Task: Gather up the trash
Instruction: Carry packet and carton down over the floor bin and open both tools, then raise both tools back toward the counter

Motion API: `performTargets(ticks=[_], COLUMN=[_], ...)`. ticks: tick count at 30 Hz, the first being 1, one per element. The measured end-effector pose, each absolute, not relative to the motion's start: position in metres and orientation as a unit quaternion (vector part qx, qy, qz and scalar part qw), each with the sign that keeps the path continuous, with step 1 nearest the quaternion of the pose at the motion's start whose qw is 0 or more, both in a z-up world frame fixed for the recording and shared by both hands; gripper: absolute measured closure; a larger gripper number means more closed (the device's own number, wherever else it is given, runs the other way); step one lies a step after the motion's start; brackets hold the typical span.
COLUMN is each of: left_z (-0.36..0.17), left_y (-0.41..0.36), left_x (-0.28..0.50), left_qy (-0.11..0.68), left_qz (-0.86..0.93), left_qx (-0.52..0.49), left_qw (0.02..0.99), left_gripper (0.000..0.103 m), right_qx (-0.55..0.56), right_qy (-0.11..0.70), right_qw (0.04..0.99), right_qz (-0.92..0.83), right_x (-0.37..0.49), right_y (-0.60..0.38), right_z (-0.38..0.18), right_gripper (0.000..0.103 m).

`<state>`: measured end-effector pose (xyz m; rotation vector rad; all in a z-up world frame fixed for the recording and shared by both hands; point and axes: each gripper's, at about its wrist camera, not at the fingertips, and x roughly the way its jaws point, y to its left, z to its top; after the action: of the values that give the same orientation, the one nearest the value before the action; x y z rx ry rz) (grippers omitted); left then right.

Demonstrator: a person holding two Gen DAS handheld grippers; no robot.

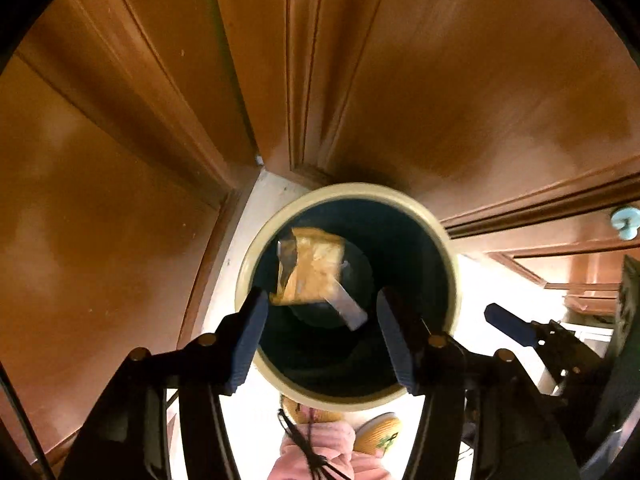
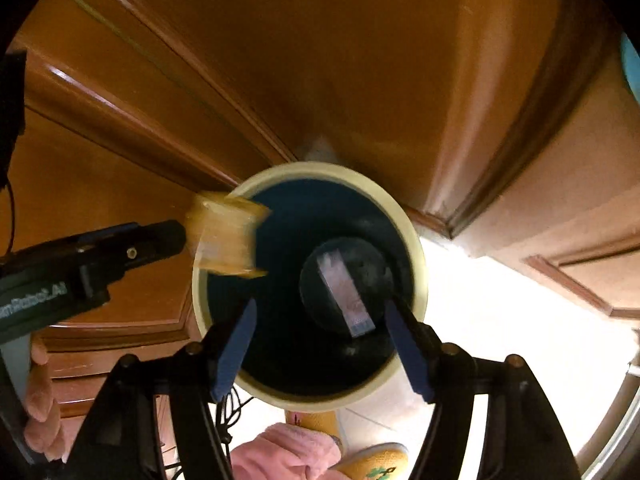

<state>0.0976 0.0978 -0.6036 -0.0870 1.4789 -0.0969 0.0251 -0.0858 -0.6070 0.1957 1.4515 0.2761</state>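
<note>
Both grippers above the trash bin point(image 1: 448, 240)

The left gripper point(image 1: 320, 332) and right gripper point(image 2: 320, 344) stand open, holding nothing; the blurred yellow wrapper point(image 2: 228, 236) hangs over the bin's rim, its print unreadable.

At the frame's centre, the bin point(image 1: 347, 292) is showing a cream rim and a dark blue-black inside. The wrapper point(image 1: 312, 268) over its mouth is glowing amber-yellow and translucent, with a silvery-grey strip point(image 2: 345, 293) lying on the bin's dark bottom. The left hand-held gripper point(image 1: 320, 340) and the right hand-held gripper point(image 2: 320, 344) are both wearing navy-blue fingers on black frames. The cabinet doors point(image 1: 120, 160) across the upper frame are shining reddish-brown. The floor point(image 2: 500, 320) is looking pale cream. At the lower edge, pink fleece trousers point(image 2: 288, 456) are meeting yellow slippers point(image 2: 376, 464) with a green motif.
</note>
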Motion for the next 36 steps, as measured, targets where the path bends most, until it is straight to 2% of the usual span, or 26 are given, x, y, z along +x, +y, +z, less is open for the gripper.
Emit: performTargets(ticks=[11, 15, 23, 27, 31, 36], left_z=[-0.561, -0.520, -0.394, -0.312, -0.232, -0.154], left_y=[0.100, 0.098, 0.085, 0.079, 0.067, 0.061], left_x=[0.086, 0.079, 0.062, 0.051, 0.039, 0.024], left_qy=[0.672, 0.663, 0.633, 0.603, 0.565, 0.526], left_qz=[-0.038, -0.034, -0.049, -0.063, -0.080, -0.094], left_qx=[-0.027, -0.028, -0.025, -0.026, -0.015, -0.001], left_qw=[0.739, 0.748, 0.772, 0.795, 0.821, 0.845], left_gripper=[0.046, 0.038, 0.036, 0.029, 0.026, 0.021], right_qx=[0.095, 0.111, 0.126, 0.125, 0.121, 0.118], right_qy=[0.653, 0.641, 0.606, 0.584, 0.560, 0.530], right_qw=[0.740, 0.750, 0.778, 0.794, 0.812, 0.832], right_qz=[0.127, 0.120, 0.113, 0.113, 0.113, 0.116], right_x=[0.001, -0.003, -0.010, -0.016, -0.023, -0.034], right_y=[-0.098, -0.106, -0.125, -0.137, -0.143, -0.152], right_z=[-0.535, -0.495, -0.381, -0.318, -0.256, -0.185], right_gripper=[0.035, 0.035, 0.035, 0.035, 0.035, 0.035])
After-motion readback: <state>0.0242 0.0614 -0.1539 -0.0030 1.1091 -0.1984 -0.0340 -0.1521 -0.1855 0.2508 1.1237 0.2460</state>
